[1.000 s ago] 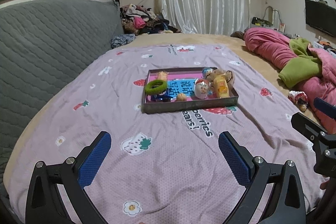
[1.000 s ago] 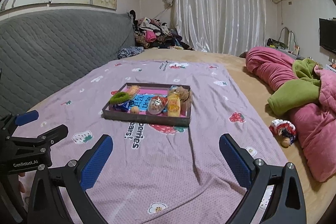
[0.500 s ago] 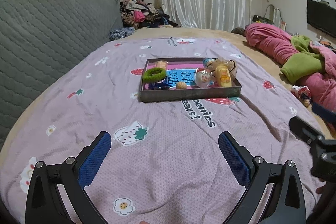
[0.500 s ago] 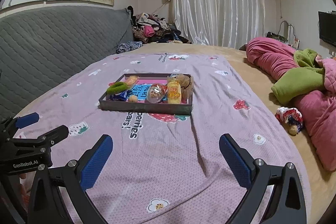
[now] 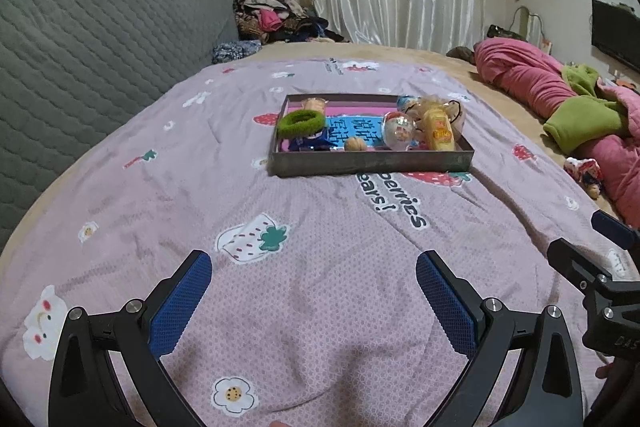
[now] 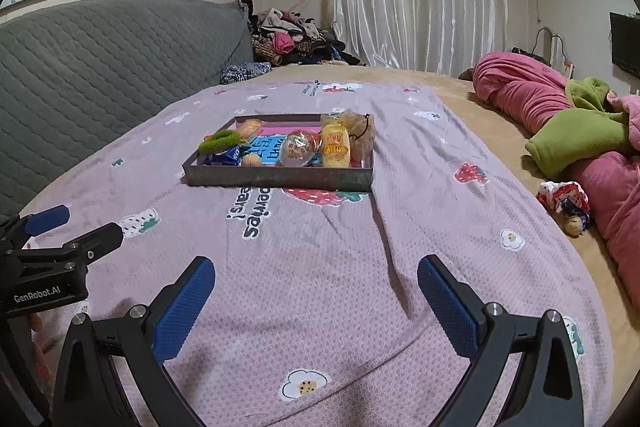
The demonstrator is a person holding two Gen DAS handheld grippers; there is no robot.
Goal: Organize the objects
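Left wrist view. Left gripper [image 5: 313,299] spread wide, nothing between the blue pads [image 5: 180,307], poised above the lilac blanket [image 5: 320,227] well short of the tray [image 5: 370,161]. Tray in mid-bed, holding a green hair tie [image 5: 301,121] at its left end, a blue packet [image 5: 308,143] below it, a walnut [image 5: 355,143] near the front wall, a clear capsule ball [image 5: 398,131], a yellow snack pack [image 5: 439,131] and a tan mesh pouch [image 5: 436,107] at the right end. Right gripper [image 5: 596,263] partly visible at the right edge.

Probable faults from here: items crowded and touching, so likely to be knocked aside or pinched in pairs; capsule ball round and smooth, likely to squirt out of a closing grip; soft bedding under the tray, likely to let it tilt or slide under a downward push; both tools converging on one small tray, with risk of collision.

Right wrist view. Right gripper [image 6: 316,299] likewise fully parted and empty, well short of the tray [image 6: 280,177]. Shown more plainly here: a raised crease in the blanket [image 6: 384,227] running from the tray's right corner toward the fingers, a possible snag; a small doll [image 6: 566,203] lying off the blanket beside the pink quilt [image 6: 616,187]; the side of the left gripper [image 6: 60,227]. Better shown in the left view: the tray's far-left corner and the printed blue card [image 5: 360,129] on its floor.
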